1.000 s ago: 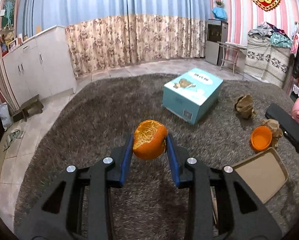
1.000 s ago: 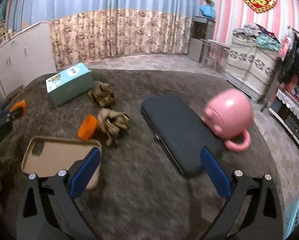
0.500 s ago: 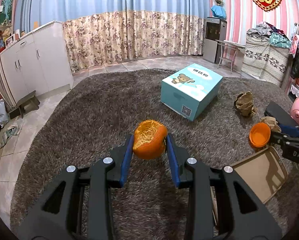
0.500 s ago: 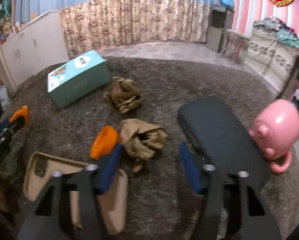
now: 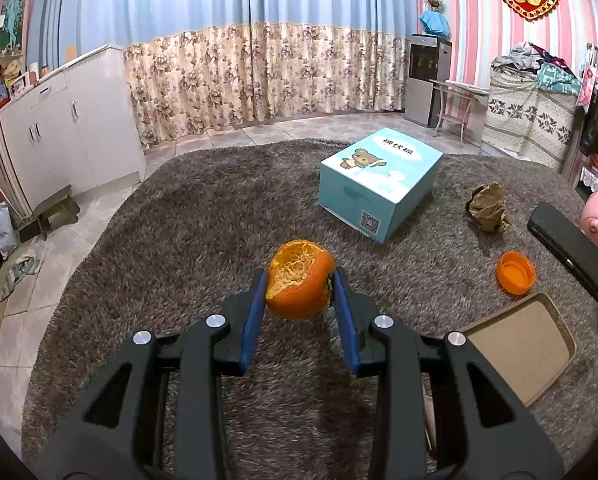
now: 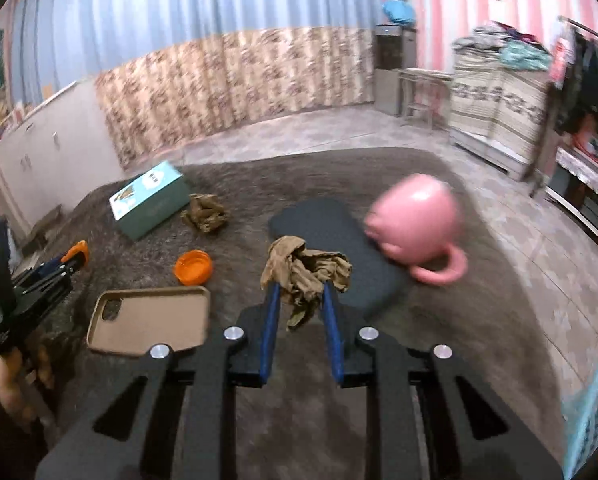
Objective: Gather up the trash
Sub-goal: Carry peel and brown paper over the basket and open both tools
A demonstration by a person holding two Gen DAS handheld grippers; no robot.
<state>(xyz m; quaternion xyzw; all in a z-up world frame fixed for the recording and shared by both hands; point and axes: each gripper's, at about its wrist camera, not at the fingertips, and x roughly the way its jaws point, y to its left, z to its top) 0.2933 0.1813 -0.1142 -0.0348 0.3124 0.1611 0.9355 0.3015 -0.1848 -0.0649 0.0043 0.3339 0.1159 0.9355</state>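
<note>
Jaws closing around crumpled paper (image 6: 305,270)

Home living room, curtains (image 5: 259,68), shaggy rug (image 5: 203,220)

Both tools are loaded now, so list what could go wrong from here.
1. The crumpled brown paper sits only at the right tool tips, jaws closing, a tail dangling; it could slip out.
2. The orange peel in the left tool is pinched at its edges and could pop free.
</note>
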